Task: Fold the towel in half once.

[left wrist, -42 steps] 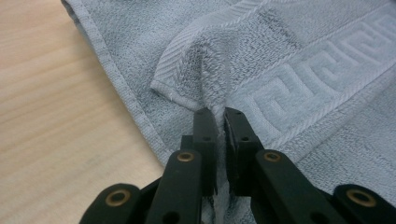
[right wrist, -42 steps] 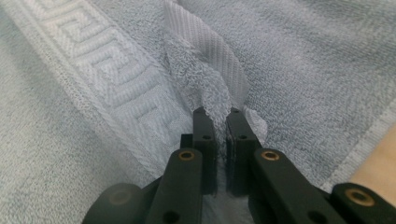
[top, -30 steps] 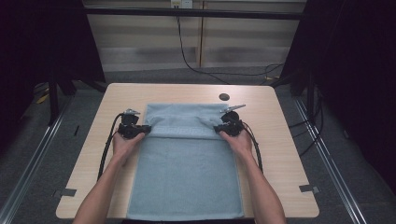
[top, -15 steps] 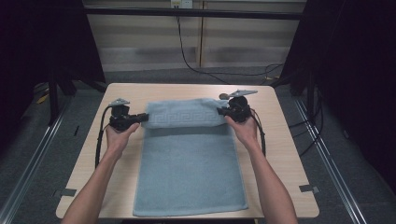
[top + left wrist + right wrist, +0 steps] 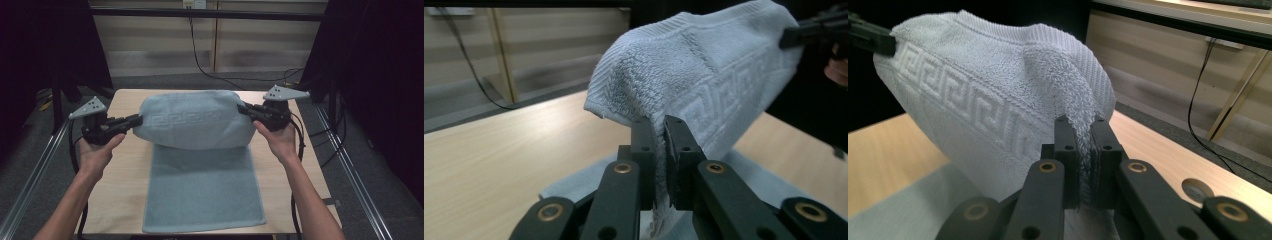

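Your left gripper has its jaws pinched tight on one far corner of the towel, and your right gripper clamps the other corner the same way. Compared with a second ago, when that far edge lay flat on the table, both hands have risen and the edge now hangs in the air between them, billowing into a rounded hump. That looks like the start of a fold, far edge toward you. The towel is pale blue terry with a woven key-pattern band; its near half lies flat on the wood.
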### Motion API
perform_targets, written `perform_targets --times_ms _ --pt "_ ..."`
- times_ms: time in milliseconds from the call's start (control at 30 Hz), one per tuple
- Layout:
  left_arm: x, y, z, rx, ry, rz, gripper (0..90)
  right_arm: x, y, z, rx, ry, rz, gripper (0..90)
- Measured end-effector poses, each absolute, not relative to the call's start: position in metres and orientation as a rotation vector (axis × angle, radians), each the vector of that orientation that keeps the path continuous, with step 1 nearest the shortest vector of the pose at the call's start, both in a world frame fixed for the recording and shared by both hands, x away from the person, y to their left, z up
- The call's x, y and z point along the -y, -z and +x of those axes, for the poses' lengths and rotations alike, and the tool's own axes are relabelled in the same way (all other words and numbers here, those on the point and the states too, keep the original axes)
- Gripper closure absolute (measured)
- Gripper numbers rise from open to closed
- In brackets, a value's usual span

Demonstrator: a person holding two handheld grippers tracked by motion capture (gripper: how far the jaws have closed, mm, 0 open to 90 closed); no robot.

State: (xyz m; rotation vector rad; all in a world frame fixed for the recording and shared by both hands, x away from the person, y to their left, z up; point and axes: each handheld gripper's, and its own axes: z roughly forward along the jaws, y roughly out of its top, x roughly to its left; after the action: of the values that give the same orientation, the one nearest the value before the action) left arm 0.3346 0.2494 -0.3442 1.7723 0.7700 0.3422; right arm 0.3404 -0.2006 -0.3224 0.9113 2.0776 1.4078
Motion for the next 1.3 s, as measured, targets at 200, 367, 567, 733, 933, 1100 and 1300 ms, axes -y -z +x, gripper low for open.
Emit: perform_targets --times_ms 200,367,567,733,933,1100,1300 --pt "-0.243 0.397 0.300 -0.754 -0.206 1.829 84.1 0.210 0.367 0.306 -2.178 -1.353 0.932 85.0" --pt "-0.246 0.431 0.281 -0.768 -0.171 1.879 83.7 0.215 0.418 0.275 -2.252 -1.393 0.992 84.0" --pt "-0.242 0.456 0.258 -0.742 -0.145 1.909 82.8 0.215 0.448 0.247 -2.339 -1.387 1.028 80.7" --pt "-0.245 0.466 0.232 -0.706 -0.110 1.943 79.5 0.224 0.451 0.212 -2.355 -1.421 1.015 77.2" --pt "-0.250 0.470 0.207 -0.672 -0.052 1.969 67.1 0.237 0.466 0.175 -2.409 -1.405 1.088 72.4" --pt "-0.264 0.461 0.197 -0.682 -0.069 1.896 61.6 0.249 0.458 0.163 -2.354 -1.461 1.099 70.1" --pt "-0.268 0.458 0.217 -0.731 -0.114 1.873 59.2 0.256 0.448 0.175 -2.277 -1.467 1.108 68.0"
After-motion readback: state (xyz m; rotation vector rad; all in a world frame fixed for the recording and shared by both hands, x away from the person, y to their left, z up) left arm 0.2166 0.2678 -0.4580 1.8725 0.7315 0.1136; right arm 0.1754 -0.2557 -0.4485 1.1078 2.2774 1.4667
